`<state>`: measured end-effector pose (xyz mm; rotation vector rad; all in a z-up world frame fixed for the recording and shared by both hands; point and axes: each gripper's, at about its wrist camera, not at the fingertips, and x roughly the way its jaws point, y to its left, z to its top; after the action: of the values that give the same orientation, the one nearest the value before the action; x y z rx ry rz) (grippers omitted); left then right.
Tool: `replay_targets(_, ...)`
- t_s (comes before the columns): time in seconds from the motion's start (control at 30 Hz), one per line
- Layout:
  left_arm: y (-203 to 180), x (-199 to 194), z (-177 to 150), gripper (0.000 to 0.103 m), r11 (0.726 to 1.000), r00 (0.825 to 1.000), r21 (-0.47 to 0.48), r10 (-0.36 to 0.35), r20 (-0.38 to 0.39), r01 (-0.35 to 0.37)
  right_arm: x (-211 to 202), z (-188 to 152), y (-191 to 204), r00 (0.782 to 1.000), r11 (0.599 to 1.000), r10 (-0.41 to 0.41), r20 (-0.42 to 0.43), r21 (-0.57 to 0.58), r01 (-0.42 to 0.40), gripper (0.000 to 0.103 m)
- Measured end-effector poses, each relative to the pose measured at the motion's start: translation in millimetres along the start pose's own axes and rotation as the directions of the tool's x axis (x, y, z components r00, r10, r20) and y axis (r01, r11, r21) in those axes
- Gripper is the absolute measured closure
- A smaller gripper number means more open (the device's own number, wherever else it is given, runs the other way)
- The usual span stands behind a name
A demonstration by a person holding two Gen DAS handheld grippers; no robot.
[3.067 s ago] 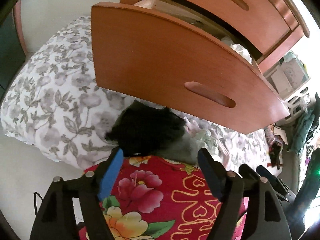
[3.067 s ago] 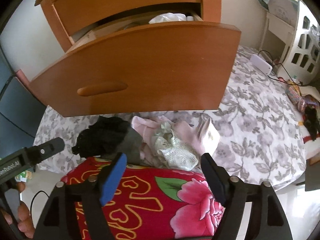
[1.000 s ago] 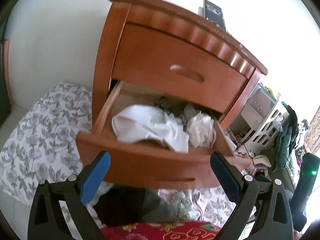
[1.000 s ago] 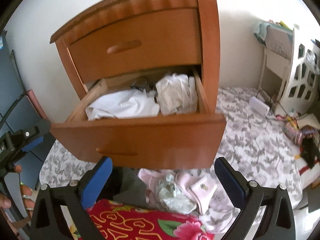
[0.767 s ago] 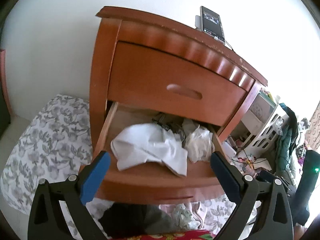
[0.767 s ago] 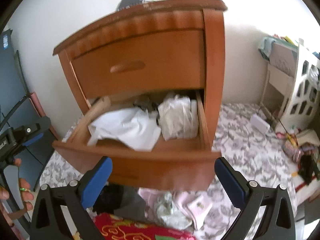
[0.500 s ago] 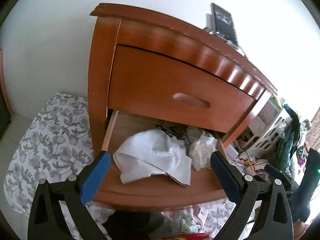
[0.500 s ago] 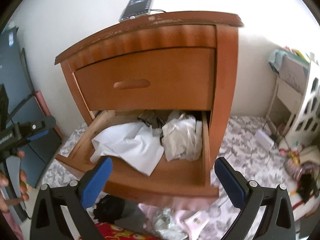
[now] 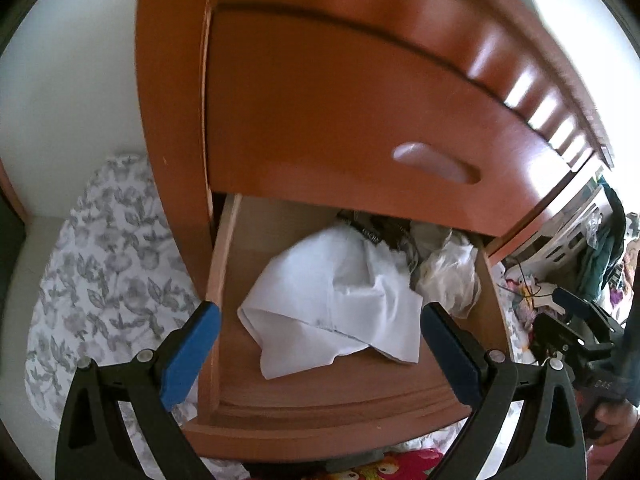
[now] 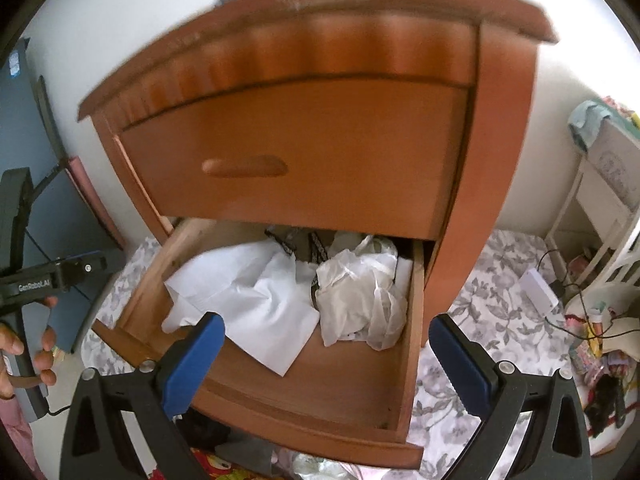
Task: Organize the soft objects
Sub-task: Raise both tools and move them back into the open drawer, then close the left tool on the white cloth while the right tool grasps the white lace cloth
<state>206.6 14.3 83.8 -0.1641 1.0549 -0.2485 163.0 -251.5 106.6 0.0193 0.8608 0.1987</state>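
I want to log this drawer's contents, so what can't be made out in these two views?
- Dark strappy items: both views, mostly under the closed upper drawer and white cloth.
- Crumpled plastic bag: contents unreadable.
- Clothes below the open drawer: only slivers show.
- Nightstand top: motion-blurred.

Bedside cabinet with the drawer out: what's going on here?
A person holds a two-finger tool in each hand over the open lower drawer. Both the left tool and the right tool are open and hold nothing. A white cloth and a crumpled plastic bag lie inside. The upper drawer is shut.
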Motion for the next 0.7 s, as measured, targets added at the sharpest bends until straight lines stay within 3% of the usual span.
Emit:
replay_targets(0.23, 1.2, 37.9, 6.0, 0.003, 0.998, 0.995, 0.038, 0.062, -0.081, -0.059, 42.7, 12.4, -4.1, 0.994, 1.0, -0.017, -0.106, -0.013, 0.016, 0.008)
replay_targets(0.4, -1.2, 60.0, 5.2, 0.003, 0.996, 0.987, 0.071, 0.071, -0.142, -0.061, 70.3, 16.3, -10.0, 0.984, 0.998, -0.056, -0.171, -0.035, 0.051, 0.017)
replay_targets(0.7, -10.4, 89.8, 6.9, 0.004, 0.986, 0.965, 0.145, 0.118, -0.233, -0.086, 108.1, 20.0, -13.6, 0.958, 0.99, -0.115, -0.262, -0.109, 0.089, 0.025)
